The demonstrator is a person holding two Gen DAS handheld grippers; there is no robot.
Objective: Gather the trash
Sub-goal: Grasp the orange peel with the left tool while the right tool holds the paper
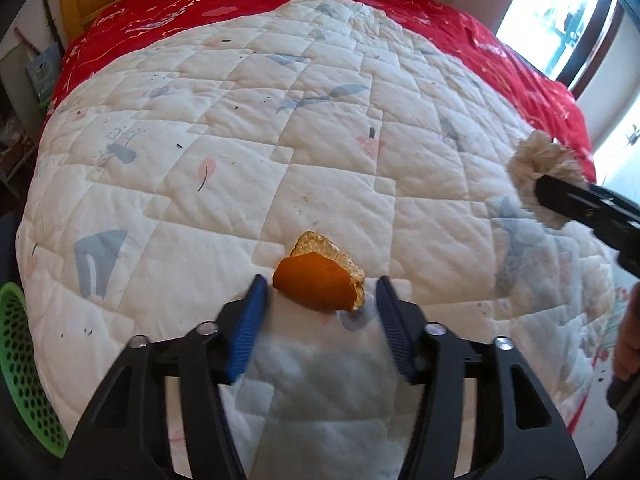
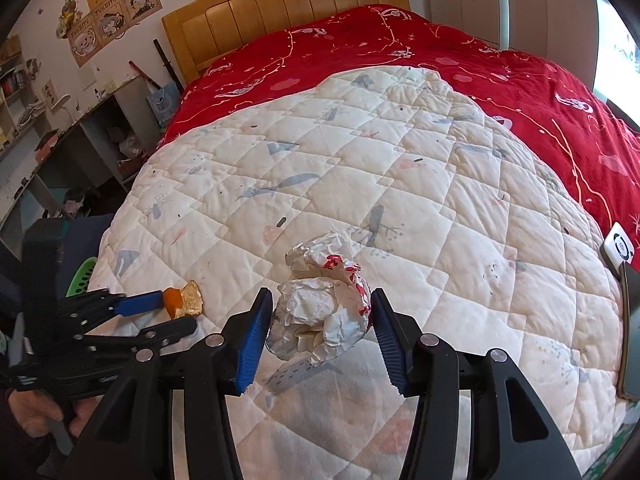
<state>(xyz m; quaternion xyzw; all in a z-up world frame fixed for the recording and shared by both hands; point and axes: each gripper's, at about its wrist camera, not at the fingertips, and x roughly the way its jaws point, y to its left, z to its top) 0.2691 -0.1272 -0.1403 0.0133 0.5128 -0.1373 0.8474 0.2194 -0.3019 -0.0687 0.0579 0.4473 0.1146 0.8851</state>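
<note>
On the white quilt, left jaws flank orange peel; right jaws pinch crumpled wrapper.

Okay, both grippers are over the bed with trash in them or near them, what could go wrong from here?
1. The orange peel sits between the left gripper fingers with a gap at the right pad; it is curved and thin, so a closing grip may pinch quilt fabric or flip it.
2. The right gripper holds the crumpled wrapper only by its sides; loose folds could slip out.
3. The green basket lies at the bed's edge, so a drop may miss.
</note>
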